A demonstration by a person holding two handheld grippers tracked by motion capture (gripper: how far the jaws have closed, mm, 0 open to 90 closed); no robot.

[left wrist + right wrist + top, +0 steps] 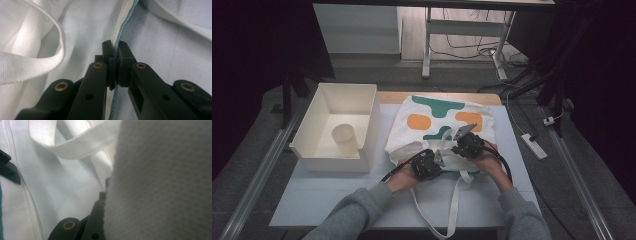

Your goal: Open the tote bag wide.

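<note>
From above, you are holding the left gripper (pixel 428 165) and right gripper (pixel 468 145) at the near edge of the tote bag (pixel 443 125), lying on the pale table (pixel 337 195) beside a white bin (pixel 337 127).

In the left gripper view, your jaws are pinching the bag's hem (pixel 117 50); a thin bite like that could slip.

In the right gripper view, cloth is hiding your closed jaws; I cannot tell what they grip.

No readable text, label or number shows on anything here
</note>
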